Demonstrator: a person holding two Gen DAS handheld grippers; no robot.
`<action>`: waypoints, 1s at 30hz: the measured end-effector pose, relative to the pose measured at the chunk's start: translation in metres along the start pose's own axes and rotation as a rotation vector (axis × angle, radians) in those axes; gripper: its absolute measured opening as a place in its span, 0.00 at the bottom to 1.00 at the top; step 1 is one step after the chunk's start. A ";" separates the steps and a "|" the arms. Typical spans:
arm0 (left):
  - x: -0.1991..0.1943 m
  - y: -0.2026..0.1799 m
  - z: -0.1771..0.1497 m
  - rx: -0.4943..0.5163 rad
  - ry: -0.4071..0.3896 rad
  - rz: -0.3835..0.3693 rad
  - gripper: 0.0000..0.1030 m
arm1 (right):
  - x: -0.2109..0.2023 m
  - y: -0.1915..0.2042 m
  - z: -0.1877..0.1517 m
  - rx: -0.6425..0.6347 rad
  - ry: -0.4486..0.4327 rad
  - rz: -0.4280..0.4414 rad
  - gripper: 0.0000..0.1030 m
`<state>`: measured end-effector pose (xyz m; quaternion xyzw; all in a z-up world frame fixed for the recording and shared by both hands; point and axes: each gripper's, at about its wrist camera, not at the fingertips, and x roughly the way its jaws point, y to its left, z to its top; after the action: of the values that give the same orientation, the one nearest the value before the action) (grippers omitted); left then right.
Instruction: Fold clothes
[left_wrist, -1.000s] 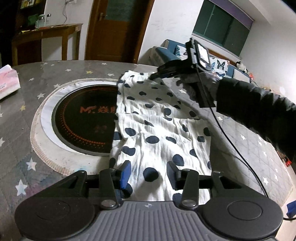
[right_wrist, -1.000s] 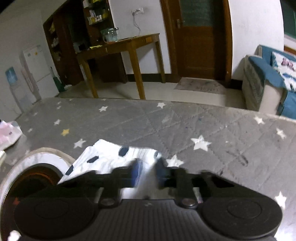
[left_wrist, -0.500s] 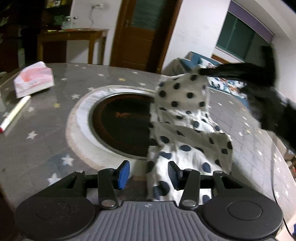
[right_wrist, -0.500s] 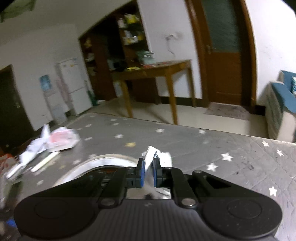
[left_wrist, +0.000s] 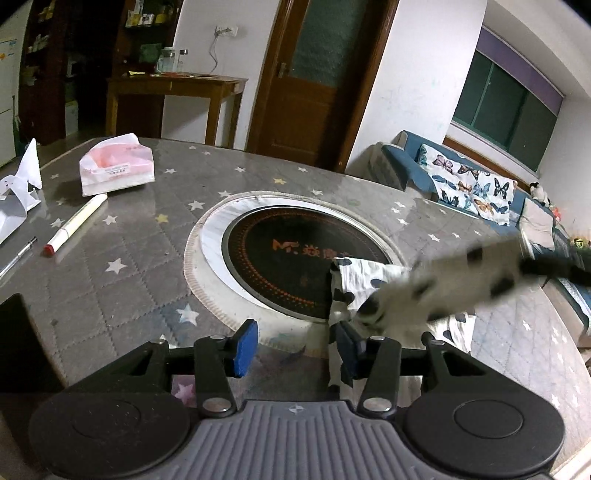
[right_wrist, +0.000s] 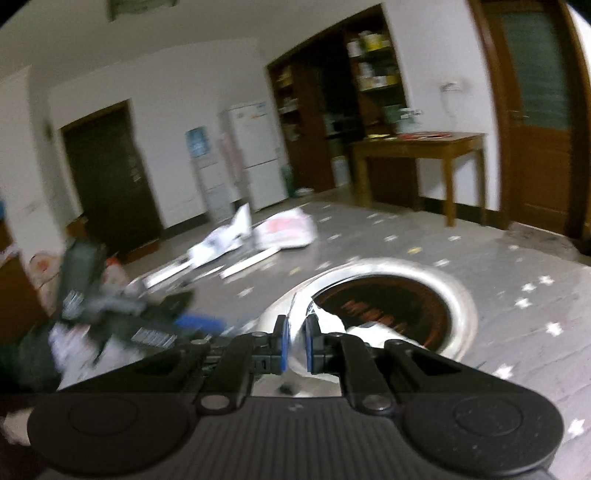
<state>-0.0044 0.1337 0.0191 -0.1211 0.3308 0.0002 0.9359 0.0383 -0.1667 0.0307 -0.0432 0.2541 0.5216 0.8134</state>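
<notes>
A white cloth with dark dots (left_wrist: 356, 282) lies bunched at the right rim of the round hob (left_wrist: 295, 258). One end of it (left_wrist: 461, 282) is lifted and blurred, stretched toward my right gripper (left_wrist: 554, 267) at the far right. In the right wrist view, my right gripper (right_wrist: 295, 343) is shut on a cloth edge (right_wrist: 332, 325). My left gripper (left_wrist: 295, 347) is open near the table's front edge. A strip of cloth hangs against the inner side of its right finger (left_wrist: 347, 349). The left gripper (right_wrist: 110, 306) shows blurred in the right wrist view.
On the star-patterned table (left_wrist: 129, 266) lie a pink tissue pack (left_wrist: 116, 168), a marker (left_wrist: 75, 225), a pen (left_wrist: 16, 256) and white paper (left_wrist: 18, 184), all at the left. A sofa (left_wrist: 472, 181) stands beyond the table's right side.
The right gripper has swung the cloth's far end up and back toward the near right. The cloth went from spread flat to bunched. The left gripper has stayed open and turned left.
</notes>
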 end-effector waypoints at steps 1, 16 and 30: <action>-0.001 0.000 -0.001 0.001 -0.001 -0.001 0.49 | 0.000 0.010 -0.007 -0.033 0.010 0.010 0.08; -0.010 -0.008 0.003 0.033 -0.034 -0.045 0.51 | 0.020 0.046 -0.043 -0.159 0.170 0.058 0.21; 0.020 -0.048 -0.019 0.098 0.033 -0.217 0.34 | 0.048 0.039 -0.070 -0.049 0.262 0.120 0.33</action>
<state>0.0036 0.0808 0.0033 -0.1103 0.3309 -0.1192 0.9296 -0.0056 -0.1326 -0.0443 -0.1153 0.3473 0.5651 0.7394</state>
